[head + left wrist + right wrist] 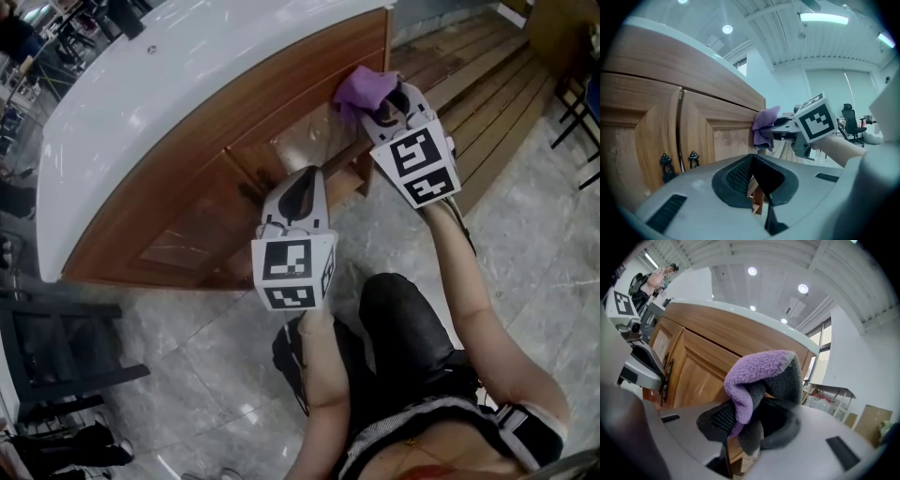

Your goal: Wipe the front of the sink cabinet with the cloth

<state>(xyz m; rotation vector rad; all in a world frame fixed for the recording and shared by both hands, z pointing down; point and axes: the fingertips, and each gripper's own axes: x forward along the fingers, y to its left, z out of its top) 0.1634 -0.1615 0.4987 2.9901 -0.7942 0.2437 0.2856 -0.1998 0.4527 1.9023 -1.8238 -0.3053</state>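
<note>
Sink cabinet front, two hand-held grippers, one cloth in use

Item, left: wooden sink cabinet (211,192) under a white countertop (169,84), panelled doors, a pair of dark door handles (677,165) at the centre seam; item, centre: left gripper (298,190), held near the lower door panels and apart from them, jaws brought together at the tips with nothing between them, a sliver of wood showing behind; item, right: right gripper (386,101), jaws clamped on a folded purple and grey cloth (364,87), the cloth lying against the cabinet front at its upper right corner, just below the countertop edge; item, far right: wooden decking (487,84) beside the cabinet end; grey marbled floor (225,375) in the near ground
</note>
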